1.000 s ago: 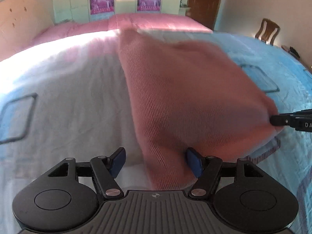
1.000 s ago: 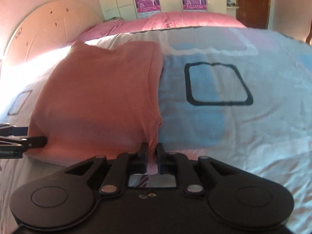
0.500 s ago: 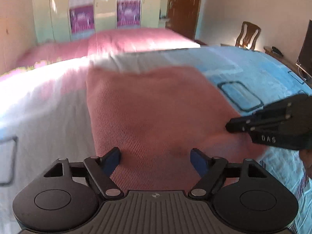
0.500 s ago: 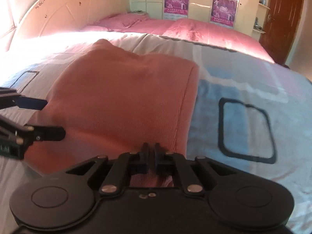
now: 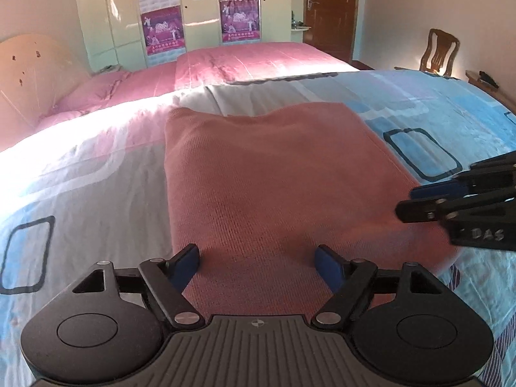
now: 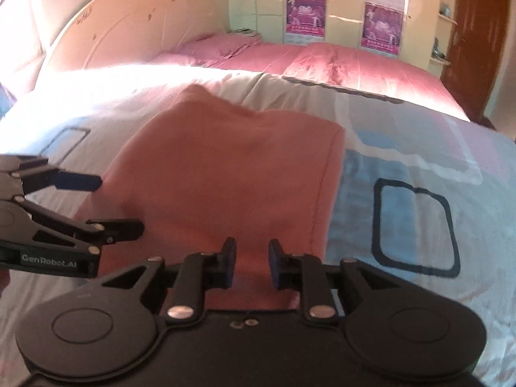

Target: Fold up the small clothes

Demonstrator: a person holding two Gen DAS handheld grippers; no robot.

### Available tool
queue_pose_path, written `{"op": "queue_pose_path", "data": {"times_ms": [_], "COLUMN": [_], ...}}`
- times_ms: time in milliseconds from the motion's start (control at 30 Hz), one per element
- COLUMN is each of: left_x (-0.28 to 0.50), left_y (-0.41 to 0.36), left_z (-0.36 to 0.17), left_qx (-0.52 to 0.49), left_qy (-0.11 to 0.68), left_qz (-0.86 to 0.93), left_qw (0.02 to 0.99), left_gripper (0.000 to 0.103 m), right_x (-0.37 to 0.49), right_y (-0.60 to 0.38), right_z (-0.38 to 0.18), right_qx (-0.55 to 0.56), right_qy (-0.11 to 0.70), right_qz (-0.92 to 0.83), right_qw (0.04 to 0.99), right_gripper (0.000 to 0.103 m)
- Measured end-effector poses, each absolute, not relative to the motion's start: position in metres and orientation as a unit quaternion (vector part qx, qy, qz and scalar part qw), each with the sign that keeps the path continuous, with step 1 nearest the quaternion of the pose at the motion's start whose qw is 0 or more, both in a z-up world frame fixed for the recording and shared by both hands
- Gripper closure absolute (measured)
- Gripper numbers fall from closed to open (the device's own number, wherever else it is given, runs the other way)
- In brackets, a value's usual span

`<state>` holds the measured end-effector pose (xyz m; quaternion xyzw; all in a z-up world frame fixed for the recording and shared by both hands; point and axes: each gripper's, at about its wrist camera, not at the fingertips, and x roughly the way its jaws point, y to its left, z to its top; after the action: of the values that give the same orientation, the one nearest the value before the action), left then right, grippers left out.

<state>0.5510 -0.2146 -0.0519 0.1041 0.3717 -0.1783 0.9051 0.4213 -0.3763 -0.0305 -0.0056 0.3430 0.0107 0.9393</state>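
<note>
A salmon-pink knit garment (image 5: 274,187) lies folded into a rectangle on the patterned bedspread; it also shows in the right wrist view (image 6: 232,177). My left gripper (image 5: 258,261) is open wide over the garment's near edge, holding nothing. My right gripper (image 6: 252,262) is open a little above the garment's near right corner, with cloth showing between the fingers but not pinched. The right gripper shows at the right of the left wrist view (image 5: 451,206), and the left gripper at the left of the right wrist view (image 6: 80,203).
The bed has a blue, white and pink bedspread (image 5: 80,200) with black square outlines. A pink quilt (image 5: 258,61) and pillow lie at the far end by the headboard (image 6: 129,32). A wardrobe, a door and a wooden chair (image 5: 440,51) stand beyond.
My right gripper has opened and let go of the garment's corner. Both grippers have pulled back and lifted, and the garment now lies flat on the bed.
</note>
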Motion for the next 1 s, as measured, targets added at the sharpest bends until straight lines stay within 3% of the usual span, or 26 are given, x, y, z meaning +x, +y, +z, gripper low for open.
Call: {"op": "queue_pose_path", "data": {"times_ms": [33,67,100,133,167,267,433,567,633,867,933,1000], "left_x": [0.550,0.550,0.550,0.549,0.549,0.556,0.596,0.620,0.627,0.643,0.645,0.645], "left_y": [-0.214,-0.215,-0.214,-0.212,-0.209,-0.191,-0.141,-0.121,-0.120,-0.144,-0.159,-0.171], "left_z": [-0.049,-0.047,-0.044,-0.041,-0.038,-0.031,-0.049,-0.075,-0.088,-0.097,-0.090,-0.079], "left_qx": [0.106,0.108,0.109,0.108,0.104,0.066,-0.079,-0.122,-0.147,-0.121,-0.088,-0.062], "left_qy": [0.370,0.368,0.365,0.356,0.344,0.336,0.392,0.434,0.452,0.456,0.455,0.451], "left_qz": [-0.175,-0.171,-0.167,-0.161,-0.156,-0.160,-0.197,-0.213,-0.229,-0.242,-0.237,-0.231], "left_qw": [0.906,0.907,0.909,0.914,0.920,0.926,0.895,0.867,0.849,0.848,0.854,0.860], "left_gripper": [0.025,0.024,0.015,0.007,0.000,0.000,0.000,0.001,0.009,0.010,0.023,0.049], "right_x": [0.420,0.417,0.413,0.405,0.404,0.402,0.412,0.429,0.436,0.465,0.474,0.476], "right_y": [-0.381,-0.388,-0.394,-0.402,-0.409,-0.437,-0.491,-0.521,-0.525,-0.509,-0.499,-0.486], "right_z": [-0.028,-0.027,-0.026,-0.026,-0.024,-0.026,-0.042,-0.065,-0.075,-0.079,-0.073,-0.064], "right_qx": [0.002,0.014,0.027,0.041,0.056,0.108,0.251,0.346,0.355,0.346,0.318,0.272], "right_qy": [0.341,0.335,0.328,0.320,0.317,0.324,0.320,0.332,0.347,0.365,0.368,0.377], "right_qz": [0.010,0.008,0.006,0.005,0.007,0.014,0.063,0.113,0.110,0.154,0.141,0.120], "right_qw": [0.940,0.942,0.944,0.947,0.947,0.940,0.911,0.870,0.861,0.851,0.862,0.877], "right_gripper": [0.071,0.051,0.034,0.033,0.037,0.043,0.045,0.046,0.048,0.052,0.067,0.080]}}
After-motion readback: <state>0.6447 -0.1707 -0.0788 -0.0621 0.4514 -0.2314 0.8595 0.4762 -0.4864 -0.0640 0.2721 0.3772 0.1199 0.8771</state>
